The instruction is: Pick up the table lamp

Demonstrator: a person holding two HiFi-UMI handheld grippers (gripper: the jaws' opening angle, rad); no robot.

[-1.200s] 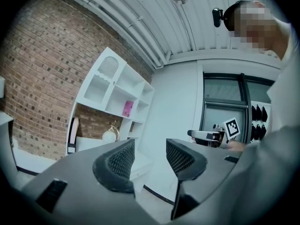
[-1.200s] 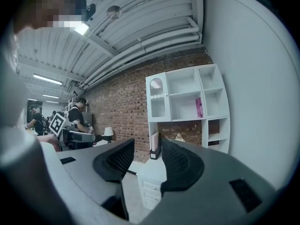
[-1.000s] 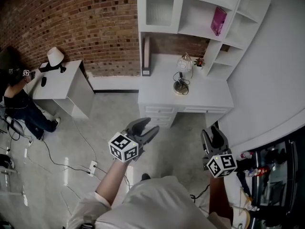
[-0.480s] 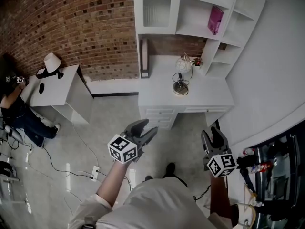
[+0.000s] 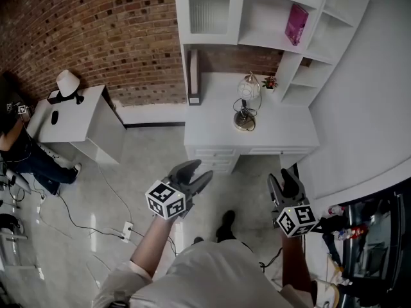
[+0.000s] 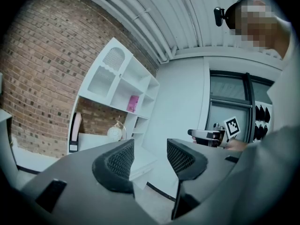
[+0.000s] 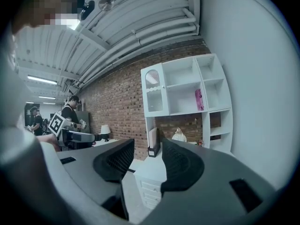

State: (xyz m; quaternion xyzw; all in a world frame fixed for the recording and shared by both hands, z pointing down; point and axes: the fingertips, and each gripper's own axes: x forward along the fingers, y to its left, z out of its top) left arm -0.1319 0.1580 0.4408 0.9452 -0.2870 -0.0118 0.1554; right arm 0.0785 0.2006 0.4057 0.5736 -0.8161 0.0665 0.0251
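Observation:
A table lamp (image 5: 246,100) with a clear glass globe and a round metal base stands on the white desk (image 5: 212,130) below the shelves, its cord coiled at the base. It also shows far ahead in the left gripper view as a pale globe (image 6: 115,132) and in the right gripper view (image 7: 178,135). My left gripper (image 5: 196,171) is held over the floor well short of the desk, jaws open and empty (image 6: 151,156). My right gripper (image 5: 282,179) is level with it further right, also open and empty (image 7: 147,159).
A white shelf unit (image 5: 270,18) with a pink book (image 5: 295,24) rises over the desk. A second white table (image 5: 77,117) at left carries a lamp with a white shade (image 5: 67,82); a seated person (image 5: 19,146) is beside it. Cables and a power strip (image 5: 125,231) lie on the floor.
The person has stepped forward; a foot now shows on the floor below the grippers. Both grippers travelled along toward the desk with jaws unchanged.

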